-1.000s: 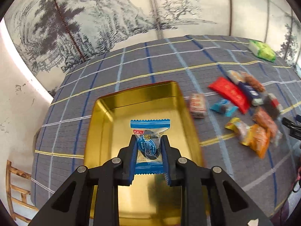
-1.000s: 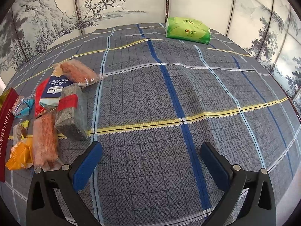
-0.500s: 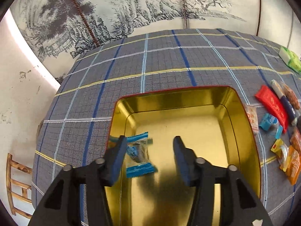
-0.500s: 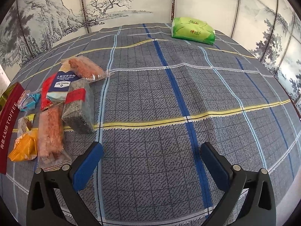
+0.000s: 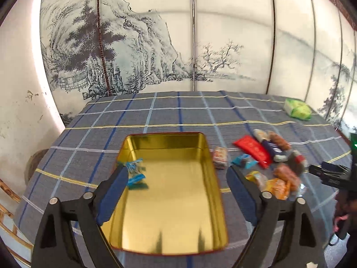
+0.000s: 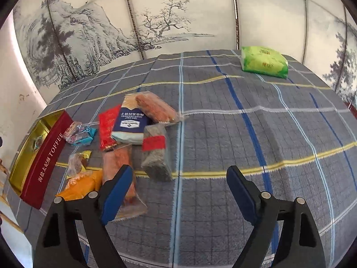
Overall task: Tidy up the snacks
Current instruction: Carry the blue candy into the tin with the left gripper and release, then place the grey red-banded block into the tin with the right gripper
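Note:
A gold tin with a red outside stands on the plaid cloth. In it, by the left wall, lies a blue-wrapped candy. My left gripper hovers above the tin, its jaws opening, with nothing between them. Right of the tin lies a heap of snacks: a red packet, small candies and an orange bag. My right gripper hangs over the cloth, its jaws closing on nothing. Its left finger is above a long pink pack, next to a grey block with a red label.
A green packet lies apart at the far right of the table. The tin's red side reads TOFFEE. A painted screen stands behind the table. A wooden chair shows past the table's left edge.
My left gripper let go of the blue candy, opened wide and drew back; the candy now lies in the tin. My right gripper swung left toward the snack heap and its jaws narrowed.

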